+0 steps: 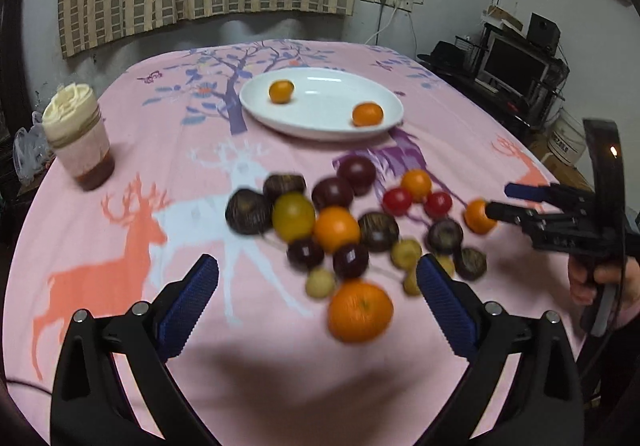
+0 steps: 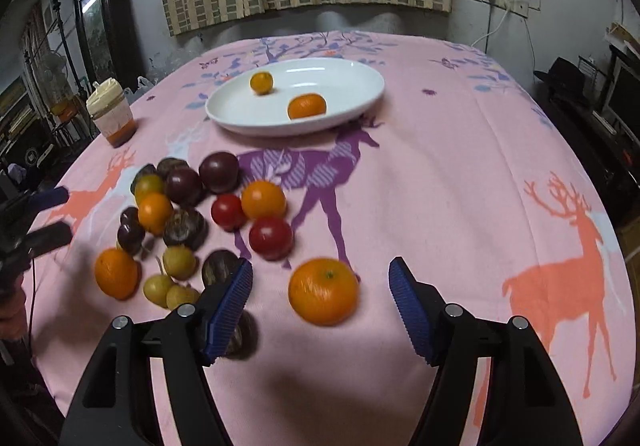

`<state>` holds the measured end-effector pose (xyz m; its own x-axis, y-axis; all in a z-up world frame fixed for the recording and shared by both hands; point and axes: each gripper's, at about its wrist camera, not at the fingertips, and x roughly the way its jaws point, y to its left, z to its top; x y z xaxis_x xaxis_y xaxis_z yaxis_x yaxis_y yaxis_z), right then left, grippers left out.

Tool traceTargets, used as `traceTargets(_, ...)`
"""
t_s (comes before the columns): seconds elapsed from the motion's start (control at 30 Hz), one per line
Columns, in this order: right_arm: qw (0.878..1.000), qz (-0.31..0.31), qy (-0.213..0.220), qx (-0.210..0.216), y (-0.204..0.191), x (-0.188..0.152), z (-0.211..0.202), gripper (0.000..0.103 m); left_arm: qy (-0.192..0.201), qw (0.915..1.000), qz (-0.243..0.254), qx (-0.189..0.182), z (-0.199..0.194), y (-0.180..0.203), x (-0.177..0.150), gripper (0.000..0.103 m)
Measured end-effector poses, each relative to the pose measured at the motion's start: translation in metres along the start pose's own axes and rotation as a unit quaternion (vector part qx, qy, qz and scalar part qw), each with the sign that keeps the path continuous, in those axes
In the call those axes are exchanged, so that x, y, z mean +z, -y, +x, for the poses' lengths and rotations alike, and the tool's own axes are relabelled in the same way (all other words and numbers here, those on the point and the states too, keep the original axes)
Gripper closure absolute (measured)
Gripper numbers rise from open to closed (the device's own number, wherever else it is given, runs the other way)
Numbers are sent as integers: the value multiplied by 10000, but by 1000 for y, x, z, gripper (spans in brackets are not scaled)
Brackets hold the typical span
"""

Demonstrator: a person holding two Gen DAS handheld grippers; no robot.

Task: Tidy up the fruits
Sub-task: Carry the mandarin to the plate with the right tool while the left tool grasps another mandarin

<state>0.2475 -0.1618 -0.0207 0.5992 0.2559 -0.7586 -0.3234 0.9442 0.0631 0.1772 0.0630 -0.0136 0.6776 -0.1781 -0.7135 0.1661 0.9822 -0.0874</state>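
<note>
A white oval plate [image 1: 320, 125] [image 2: 352, 85] holds two small oranges [image 1: 281, 91] [image 2: 307, 106] at the far middle of the table. A pile of mixed fruit [image 1: 336, 226] [image 2: 180, 213] lies on the pink cloth: oranges, dark plums, red tomatoes, small yellow fruits. My left gripper [image 1: 318, 282] is open, just short of a big orange [image 1: 360, 312]. My right gripper [image 2: 320, 286] is open, with another orange [image 2: 323, 292] lying between its fingers; it also shows in the left wrist view [image 1: 496, 201] beside that orange [image 1: 476, 215].
A lidded cup [image 1: 78, 135] [image 2: 112, 113] stands at the table's left edge. The pink deer-print cloth [image 2: 460, 165] covers the table. Curtains hang on the wall behind. A desk with a monitor [image 1: 516, 65] stands to the right.
</note>
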Motion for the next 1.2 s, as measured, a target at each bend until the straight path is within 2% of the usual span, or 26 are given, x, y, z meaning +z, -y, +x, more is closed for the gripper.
traceTargets(0.17, 9995, -39, -308, -55, 1, -5, 15, 32, -113, 9999, -30, 49, -9, 2, -28, 6)
traceTargets(0.23, 9992, -53, -387, -22, 2, -5, 21, 37, -136, 9999, -64, 12, -12, 0, -32, 6)
traceTargets(0.3, 9988, -85, -479, 62, 2, -6, 27, 60, -156, 9999, -64, -13, -12, 0, -32, 6)
traceTargets(0.5, 9985, 236, -376, 314, 9, -12, 24, 61, -229, 9996, 43, -188, 0, 9, -29, 7)
traceTargets(0.53, 9981, 334, -343, 380, 11, -13, 22, 61, -259, 9994, 110, -201, 4, 12, -29, 9)
traceTargets(0.6, 9973, 488, -261, 475, 15, -15, 18, 60, -408, 9986, 276, -201, 14, 19, -28, 30)
traceTargets(0.7, 9968, 524, -282, 534, 15, -18, 16, 61, -617, 9973, 330, -215, 29, 22, -27, 45)
traceTargets(0.93, 9971, 465, -227, 567, 13, -19, 13, 60, -765, 9963, 335, -188, 42, 24, -25, 48)
traceTargets(1.0, 9972, 449, -208, 562, 12, -19, 12, 60, -823, 9957, 361, -233, 44, 24, -26, 57)
traceTargets(1.13, 9973, 425, -144, 584, 9, -15, 10, 61, -859, 9954, 365, -231, 39, 23, -24, 58)
traceTargets(1.2, 9972, 392, -70, 625, 7, -9, 7, 61, -757, 9963, 312, -279, 33, 20, -19, 58)
